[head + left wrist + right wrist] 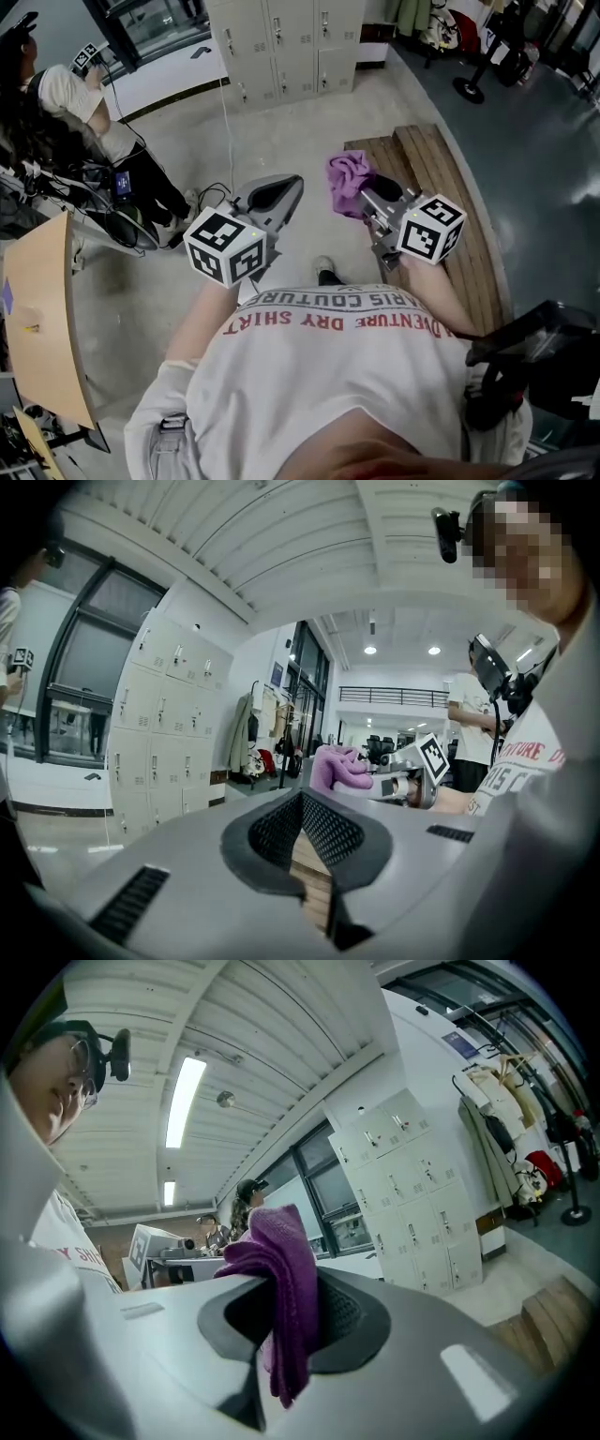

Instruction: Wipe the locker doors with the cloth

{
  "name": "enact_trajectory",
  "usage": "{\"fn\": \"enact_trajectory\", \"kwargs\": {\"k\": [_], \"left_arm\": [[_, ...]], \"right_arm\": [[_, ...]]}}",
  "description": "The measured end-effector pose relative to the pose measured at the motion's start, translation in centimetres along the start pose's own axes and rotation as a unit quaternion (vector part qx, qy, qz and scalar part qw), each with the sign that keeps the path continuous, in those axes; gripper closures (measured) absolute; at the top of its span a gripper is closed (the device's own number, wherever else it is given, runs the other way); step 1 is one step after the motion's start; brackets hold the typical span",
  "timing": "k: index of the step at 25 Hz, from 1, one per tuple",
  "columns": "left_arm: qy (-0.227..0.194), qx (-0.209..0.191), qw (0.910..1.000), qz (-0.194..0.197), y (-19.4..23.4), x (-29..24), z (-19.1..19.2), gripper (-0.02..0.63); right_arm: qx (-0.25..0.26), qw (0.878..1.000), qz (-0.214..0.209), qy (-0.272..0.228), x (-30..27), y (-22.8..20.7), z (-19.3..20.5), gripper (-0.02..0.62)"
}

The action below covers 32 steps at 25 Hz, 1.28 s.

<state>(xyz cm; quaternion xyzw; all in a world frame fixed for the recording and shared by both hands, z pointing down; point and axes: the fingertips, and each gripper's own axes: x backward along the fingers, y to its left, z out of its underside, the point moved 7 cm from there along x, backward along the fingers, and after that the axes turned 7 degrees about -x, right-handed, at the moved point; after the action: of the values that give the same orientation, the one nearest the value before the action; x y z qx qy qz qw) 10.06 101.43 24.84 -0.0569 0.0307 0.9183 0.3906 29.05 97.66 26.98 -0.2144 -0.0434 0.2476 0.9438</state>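
The head camera looks steeply down over the wearer's chest (347, 356), close on the left gripper (274, 194) and right gripper (373, 195), the lockers (281, 42) far off at the frame's top. Each gripper camera sits just behind its own jaws: the left faces level, lockers at left; the right tilts ceilingward, lockers upper right. All three catch the purple cloth (347, 178).

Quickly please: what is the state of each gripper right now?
Left gripper: shut, nothing between its jaws.
Right gripper: shut on the purple cloth.
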Motion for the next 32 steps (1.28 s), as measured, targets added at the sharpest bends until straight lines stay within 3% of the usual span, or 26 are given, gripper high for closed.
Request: {"fn": "enact_trajectory", "kwargs": {"k": [6, 11, 16, 22, 28, 32], "left_arm": [[0.004, 0.016, 0.9999, -0.003, 4.6, -2.1, 1.1, 0.606], [0.02, 0.023, 0.9995, -0.01, 12.5, -9.8, 1.9, 0.606], [0.028, 0.054, 0.998, -0.02, 24.3, -19.6, 0.8, 0.607], [0.051, 0.048, 0.9972, -0.026, 36.3, -30.4, -2.0, 0.606], [0.016, 0.021, 0.999, -0.038, 44.7, -36.5, -5.9, 0.606], [0.007, 0.028, 0.9979, -0.058, 51.1, -37.7, -6.1, 0.606]], "right_arm": [[0.01, 1.0, -0.001, 0.022, -4.0, -3.4, -0.2, 0.542], [-0.03, 0.999, 0.004, 0.031, -10.1, -13.6, -2.6, 0.541], [-0.033, 0.998, 0.017, 0.05, -19.0, -25.1, -8.5, 0.541], [-0.033, 0.998, 0.018, 0.046, -28.3, -37.7, -15.7, 0.543], [0.011, 1.0, -0.006, 0.016, -35.9, -43.6, -22.9, 0.541], [0.021, 1.0, -0.012, -0.002, -40.4, -46.3, -25.4, 0.541]]}}
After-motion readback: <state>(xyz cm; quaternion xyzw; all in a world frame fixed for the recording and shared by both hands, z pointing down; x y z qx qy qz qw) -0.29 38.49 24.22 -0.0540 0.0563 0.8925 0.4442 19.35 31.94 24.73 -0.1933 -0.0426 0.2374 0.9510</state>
